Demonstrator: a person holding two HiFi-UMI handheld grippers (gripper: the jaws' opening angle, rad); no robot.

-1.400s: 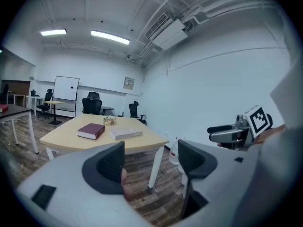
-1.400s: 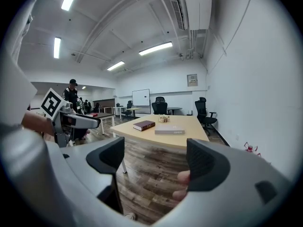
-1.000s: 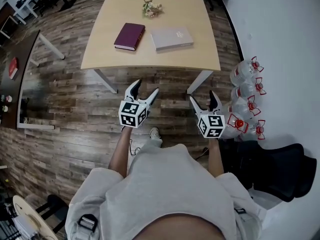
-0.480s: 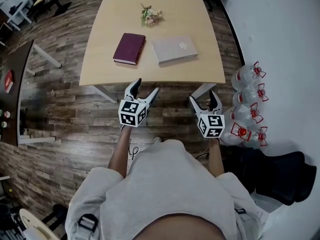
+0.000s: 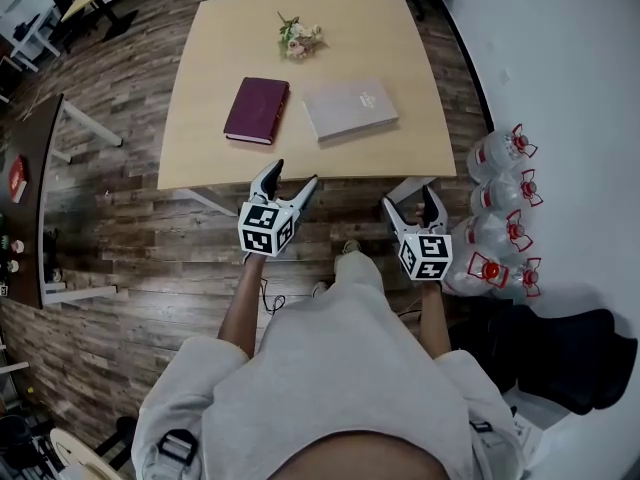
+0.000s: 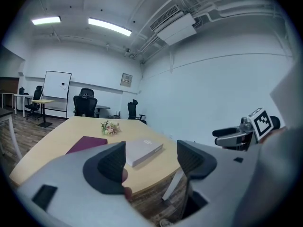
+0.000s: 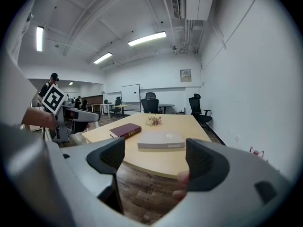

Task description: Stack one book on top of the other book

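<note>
Two books lie side by side on a light wooden table (image 5: 200, 148): a maroon book (image 5: 257, 110) on the left and a pale grey book (image 5: 350, 109) on the right. The same pair shows in the right gripper view, maroon book (image 7: 126, 130) and grey book (image 7: 161, 139), and in the left gripper view, maroon book (image 6: 86, 144) and grey book (image 6: 143, 151). My left gripper (image 5: 291, 178) is open and empty, just short of the table's near edge. Further right, my right gripper (image 5: 409, 200) is also open and empty, below the near right corner.
A small bunch of flowers (image 5: 298, 39) lies at the back of the table. Several large water bottles with red caps (image 5: 500, 230) stand on the floor to the right, by a black chair (image 5: 555, 343). Office chairs and desks stand beyond the table.
Both grippers and the person have come closer to the table; the near edge now lies right at the left gripper's tips. The jaws have kept their opening.
</note>
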